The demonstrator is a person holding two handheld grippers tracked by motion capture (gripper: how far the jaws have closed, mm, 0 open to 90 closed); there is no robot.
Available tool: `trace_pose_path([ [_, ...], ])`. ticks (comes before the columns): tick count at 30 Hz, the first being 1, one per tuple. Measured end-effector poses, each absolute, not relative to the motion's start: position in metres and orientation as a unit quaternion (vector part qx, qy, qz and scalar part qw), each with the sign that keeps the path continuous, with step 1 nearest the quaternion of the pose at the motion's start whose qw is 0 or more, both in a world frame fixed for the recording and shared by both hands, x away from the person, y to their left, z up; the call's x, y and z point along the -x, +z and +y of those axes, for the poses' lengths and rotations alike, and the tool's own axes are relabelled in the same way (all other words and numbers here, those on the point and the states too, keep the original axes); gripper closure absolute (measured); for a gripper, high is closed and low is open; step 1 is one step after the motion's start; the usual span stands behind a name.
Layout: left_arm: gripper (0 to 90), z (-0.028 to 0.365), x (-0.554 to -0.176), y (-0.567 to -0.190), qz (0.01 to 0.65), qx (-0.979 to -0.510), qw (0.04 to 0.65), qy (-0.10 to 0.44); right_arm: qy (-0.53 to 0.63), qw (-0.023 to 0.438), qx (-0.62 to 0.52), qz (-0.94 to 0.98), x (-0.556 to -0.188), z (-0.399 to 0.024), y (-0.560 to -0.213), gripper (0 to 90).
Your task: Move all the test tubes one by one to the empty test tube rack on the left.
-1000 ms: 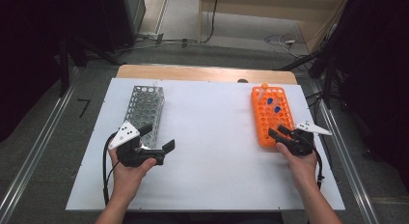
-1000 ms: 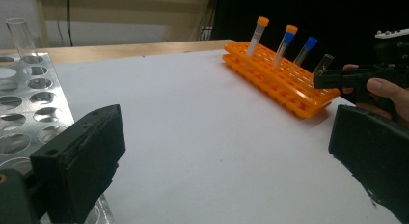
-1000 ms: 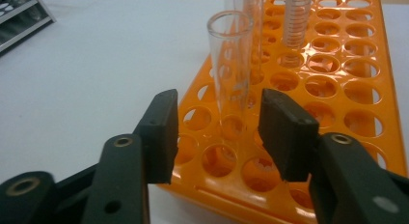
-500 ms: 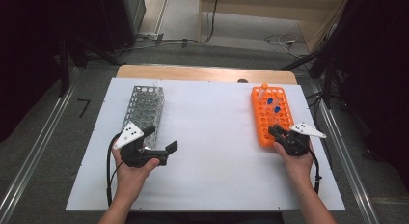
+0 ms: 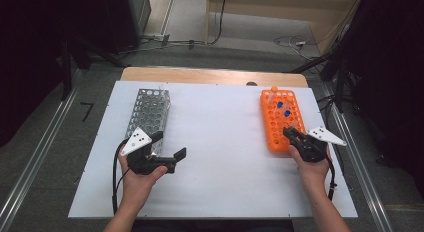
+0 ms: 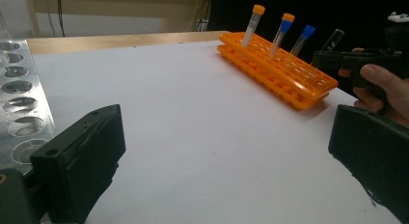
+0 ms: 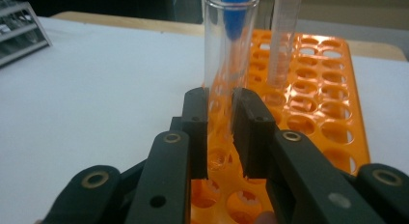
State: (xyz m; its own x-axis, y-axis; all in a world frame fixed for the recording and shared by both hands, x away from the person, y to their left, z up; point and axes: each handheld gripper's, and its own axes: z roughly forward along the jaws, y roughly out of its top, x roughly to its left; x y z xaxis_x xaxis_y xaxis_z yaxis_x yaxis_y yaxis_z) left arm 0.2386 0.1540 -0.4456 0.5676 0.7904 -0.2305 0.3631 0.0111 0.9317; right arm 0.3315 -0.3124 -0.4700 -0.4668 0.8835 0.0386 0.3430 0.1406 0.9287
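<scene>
Right gripper [image 5: 292, 134] first: I see its jaws clenched on a clear uncapped tube [image 7: 226, 64] standing upright in the orange rack [image 5: 280, 123], the pads pressing the glass from both sides; they have just been closing onto it. In the high view that gripper sits at the lower right of the frame, at the rack's near end. My left gripper [image 5: 170, 146] rests at lower left with its jaws spread wide and nothing between them, just beside the near end of the metal rack [image 5: 149, 112].

Going from the largest thing down: the room around the rig is dark, with a grey floor [image 5: 45, 122] and metal rails running along both sides of the frame. Cables [image 5: 287, 40] lie on the floor at the top, near pale wooden boarding. A white table surface [image 5: 220, 142] fills the middle, with a strip of wooden board [image 5: 200, 75] along its far edge.

On that surface the metal rack stands at centre left and the orange rack at centre right, well apart. In the left gripper view, three capped tubes stand in the orange rack at upper right: an orange-capped tube [image 6: 254, 23], then a blue-capped tube [image 6: 303, 38] and another behind an orange cap.
</scene>
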Motion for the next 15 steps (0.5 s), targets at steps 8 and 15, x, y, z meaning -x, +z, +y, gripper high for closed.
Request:
trace_pose_path([
  [8,0.0,0.150,-0.238,-0.445,0.422,-0.680,0.569,0.188,0.516,0.266,-0.406,0.706,-0.314,-0.305,-0.455,74.2],
  [15,0.0,0.147,-0.238,-0.445,0.418,-0.684,0.568,0.187,0.534,0.224,-0.378,0.722,-0.307,-0.294,-0.452,74.2],
])
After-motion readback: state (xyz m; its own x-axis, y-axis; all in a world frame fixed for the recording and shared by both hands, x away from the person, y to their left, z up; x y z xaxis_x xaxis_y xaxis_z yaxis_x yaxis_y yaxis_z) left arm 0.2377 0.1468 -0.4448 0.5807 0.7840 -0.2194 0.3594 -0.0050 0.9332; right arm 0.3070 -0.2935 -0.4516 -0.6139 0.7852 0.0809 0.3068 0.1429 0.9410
